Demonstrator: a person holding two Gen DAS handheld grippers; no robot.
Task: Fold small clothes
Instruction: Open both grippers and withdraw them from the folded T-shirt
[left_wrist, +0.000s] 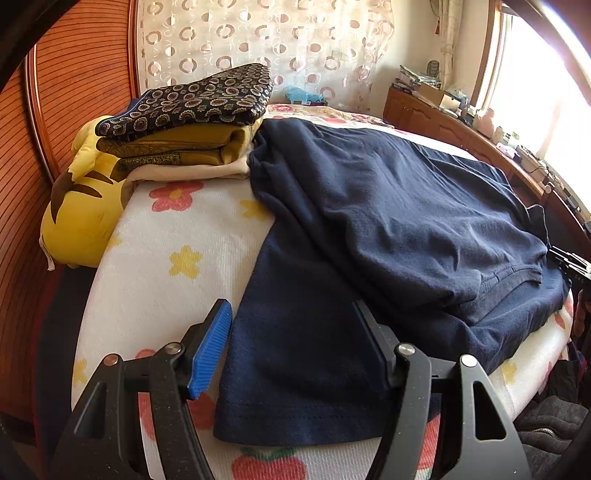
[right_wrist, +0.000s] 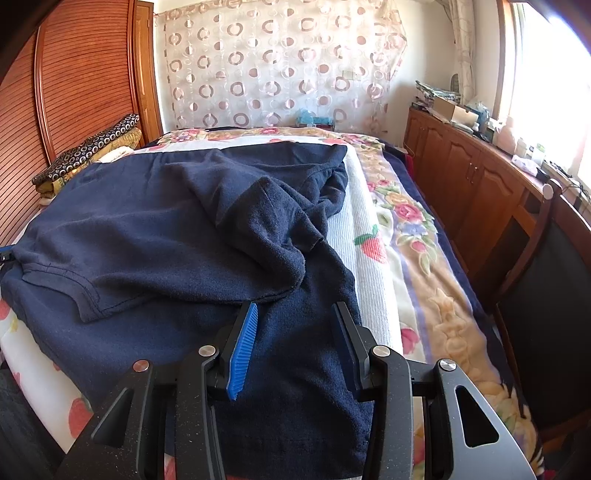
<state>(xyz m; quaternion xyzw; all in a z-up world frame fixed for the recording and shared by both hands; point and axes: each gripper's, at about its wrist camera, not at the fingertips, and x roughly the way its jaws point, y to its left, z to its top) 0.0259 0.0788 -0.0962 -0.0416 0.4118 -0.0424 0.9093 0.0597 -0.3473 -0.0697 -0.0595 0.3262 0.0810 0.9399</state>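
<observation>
A dark navy garment (left_wrist: 388, 206) lies spread on the bed, its upper layer folded over a lower one. In the right wrist view the same garment (right_wrist: 147, 229) shows a sleeve (right_wrist: 266, 221) flopped across its middle. My left gripper (left_wrist: 291, 310) stands open over the garment's near left corner by the hem; its blue pad (left_wrist: 210, 350) hangs over the blanket and the other finger over the cloth. My right gripper (right_wrist: 295, 310) is open just above the near right part of the garment. The cloth lies flat under the jaws and neither pad presses on it.
A white blanket with flower prints (left_wrist: 166, 240) covers the bed. Folded clothes (left_wrist: 192, 110) are stacked at the far left beside a yellow plush toy (left_wrist: 81, 221) and the wooden headboard (left_wrist: 74, 92). A wooden cabinet (right_wrist: 472, 173) and a chair (right_wrist: 546, 277) stand to the right.
</observation>
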